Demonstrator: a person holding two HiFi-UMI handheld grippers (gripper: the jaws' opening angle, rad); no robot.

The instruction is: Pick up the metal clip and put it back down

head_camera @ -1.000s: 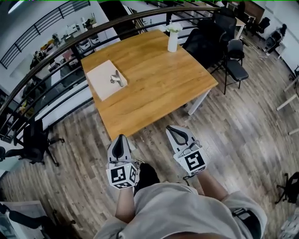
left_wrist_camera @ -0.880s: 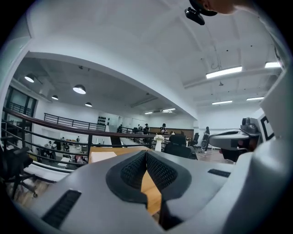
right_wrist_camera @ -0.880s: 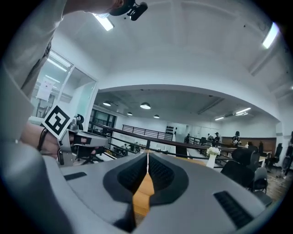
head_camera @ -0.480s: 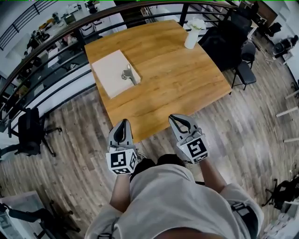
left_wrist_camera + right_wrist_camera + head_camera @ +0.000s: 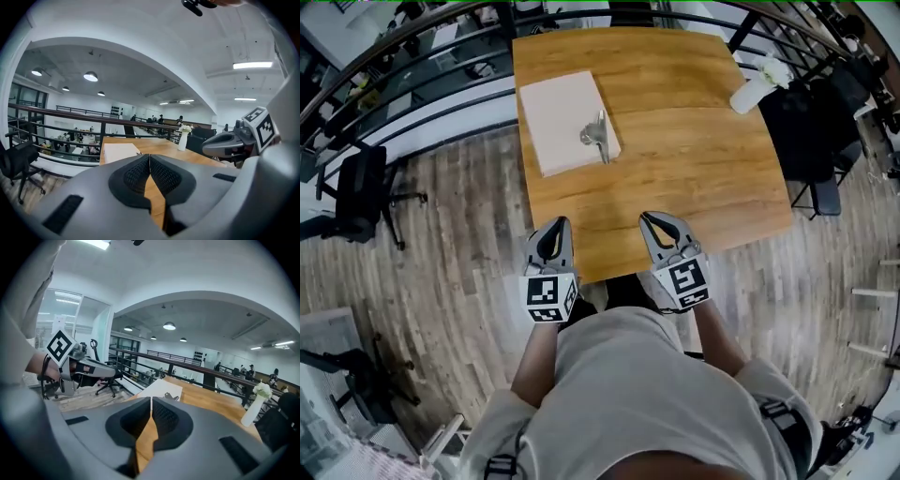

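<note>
Between the earlier frames and this one the person had closed on the table (image 5: 675,150), so that both grippers, formerly over the floor, reached its near edge. The left gripper (image 5: 558,227) and right gripper (image 5: 652,223) pointed toward 12 o'clock, side by side. Each gripper's own view showed its fingers pressed together with nothing between them. The clip (image 5: 596,136) lay untouched on the right-hand margin of a pale pad (image 5: 558,112), at about 11 o'clock from the right gripper and 1 o'clock from the left, well apart from both. A white vase (image 5: 757,87) stood at the table's 2 o'clock corner, clear of the route.

The step in hand was judged to be the approach. To do it well, one gripper, probably the right, should spread its fingers before arriving, not over the clip. It should come in low from 6 o'clock and line its fingers across the clip's raised part. The clip's exact posture could not be read at this range. A light pad might slide or lift with the clip, so a square closure and a straight, slow rise seemed advisable. The other gripper could stay free to steady the pad.
</note>
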